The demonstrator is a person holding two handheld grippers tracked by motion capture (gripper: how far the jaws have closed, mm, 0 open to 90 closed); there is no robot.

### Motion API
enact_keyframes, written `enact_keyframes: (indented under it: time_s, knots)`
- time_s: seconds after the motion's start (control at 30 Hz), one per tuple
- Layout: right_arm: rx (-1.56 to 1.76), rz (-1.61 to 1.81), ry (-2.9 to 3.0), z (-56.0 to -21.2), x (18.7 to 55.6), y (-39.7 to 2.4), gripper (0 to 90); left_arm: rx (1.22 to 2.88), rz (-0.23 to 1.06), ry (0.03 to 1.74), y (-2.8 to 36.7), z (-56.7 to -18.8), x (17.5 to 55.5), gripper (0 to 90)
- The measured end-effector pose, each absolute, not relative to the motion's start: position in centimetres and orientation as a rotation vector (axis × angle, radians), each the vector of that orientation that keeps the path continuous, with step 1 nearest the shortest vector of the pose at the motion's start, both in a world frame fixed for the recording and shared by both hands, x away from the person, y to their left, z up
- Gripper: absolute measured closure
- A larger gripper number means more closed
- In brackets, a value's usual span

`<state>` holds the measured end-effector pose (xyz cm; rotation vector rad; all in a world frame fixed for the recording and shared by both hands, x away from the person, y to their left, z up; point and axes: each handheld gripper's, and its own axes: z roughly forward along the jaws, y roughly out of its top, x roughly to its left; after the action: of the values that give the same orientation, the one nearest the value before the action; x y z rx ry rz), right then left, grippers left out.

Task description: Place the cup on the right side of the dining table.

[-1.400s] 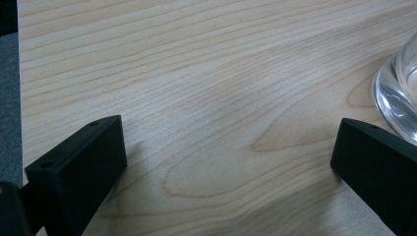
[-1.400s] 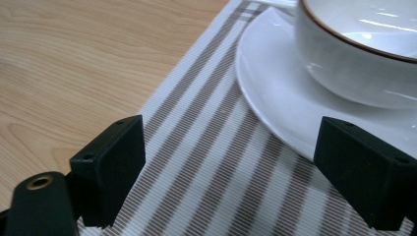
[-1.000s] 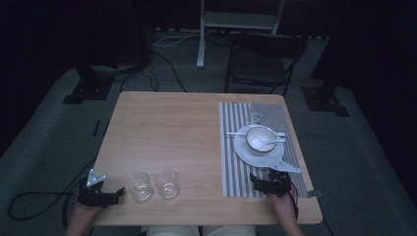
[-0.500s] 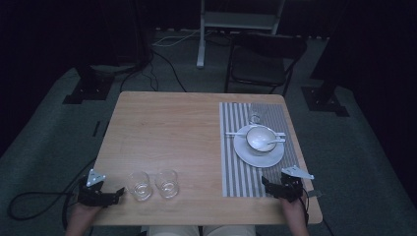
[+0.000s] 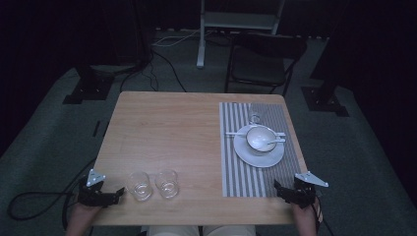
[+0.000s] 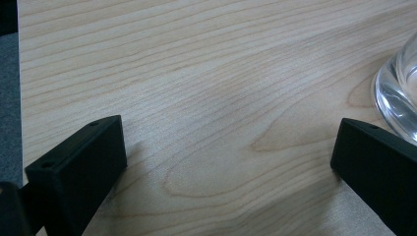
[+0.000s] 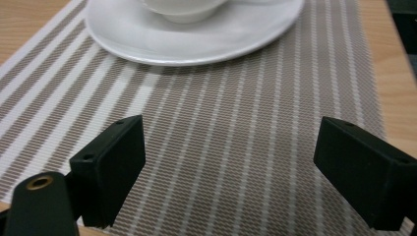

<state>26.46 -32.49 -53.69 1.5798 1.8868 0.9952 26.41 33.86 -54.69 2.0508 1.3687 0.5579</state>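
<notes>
Two hand-held grippers rest at the near edge of the wooden table (image 5: 172, 132) in the high view: the left gripper (image 5: 118, 194) lies at the near left corner, jaws pointing toward the nearer of two empty glasses, the left glass (image 5: 138, 185), just beside it but apart; the right glass (image 5: 166, 183) stands just beside the first. At the near right corner the right gripper (image 5: 278, 187) sits on the near end of a striped placemat (image 5: 241, 169), which carries a white plate (image 5: 259, 153) with a bowl (image 5: 260, 137) on it, what appears to be a spoon (image 5: 273, 142) in the bowl, and a third glass (image 5: 255, 114) at the mat's far end; a dark chair (image 5: 263, 61) stands beyond the table. Left gripper view: both black jaws are spread wide over bare wood with nothing between them, and the base of the left glass (image 6: 397, 93) shows at the right margin, near the right-hand jaw. Right gripper view: the jaws again stand wide apart and empty above the placemat (image 7: 236, 142), with the rim of the plate (image 7: 196, 44) a little ahead of them, untouched.
</notes>
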Motion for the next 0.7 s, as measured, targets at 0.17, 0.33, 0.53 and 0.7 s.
enact_keyframes:
  time_s: [0.17,0.33,0.53,0.7]
  knots:
    - [1.612,0.980,1.846,-53.9,25.8,-33.7,11.9,2.050,0.557,1.369,33.9,-54.7,26.4,0.7]
    - [1.638,0.960,1.835,-54.3,25.3,-34.6,11.9,2.050,0.557,1.369,33.9,-54.7,26.4,0.7]
    - [1.664,0.947,1.791,-54.4,24.9,-35.6,11.8,2.050,0.558,1.369,33.9,-54.7,26.4,0.7]
    - [1.684,0.925,1.745,-54.3,24.7,-36.7,11.9,2.050,0.558,1.369,33.9,-54.7,26.4,0.7]
